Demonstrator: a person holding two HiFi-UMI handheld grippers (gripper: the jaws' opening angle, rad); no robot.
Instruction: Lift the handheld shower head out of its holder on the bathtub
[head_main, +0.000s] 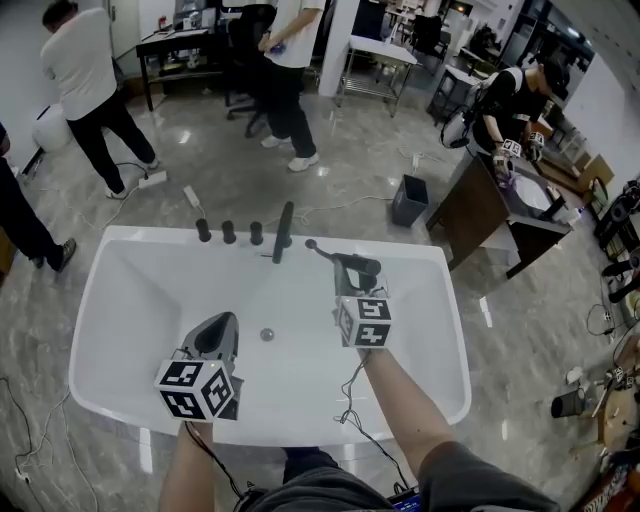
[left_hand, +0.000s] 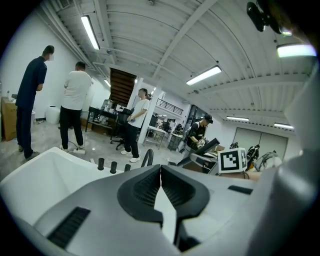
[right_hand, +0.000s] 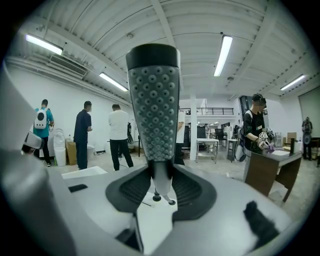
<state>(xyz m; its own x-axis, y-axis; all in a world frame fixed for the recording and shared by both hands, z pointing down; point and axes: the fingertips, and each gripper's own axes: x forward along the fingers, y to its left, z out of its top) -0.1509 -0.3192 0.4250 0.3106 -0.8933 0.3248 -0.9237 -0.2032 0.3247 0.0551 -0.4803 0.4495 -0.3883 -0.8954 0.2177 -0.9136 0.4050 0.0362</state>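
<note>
Bathtub basin lies under both claws; the left claw hangs over its near-left part, pressed together with nothing in it. The right claw pinches the narrow neck of the handheld shower head, which stands upright with its studded spray face showing, over the tub's far side just right of the black spout and three knobs. People stand on the floor beyond.

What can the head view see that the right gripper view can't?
Only the head view shows the left gripper, the faucet, three knobs and the drain. Only the right gripper view shows the dots on the shower head and the ceiling lights. Both show the right gripper clamped on the shower head, and people standing around.
</note>
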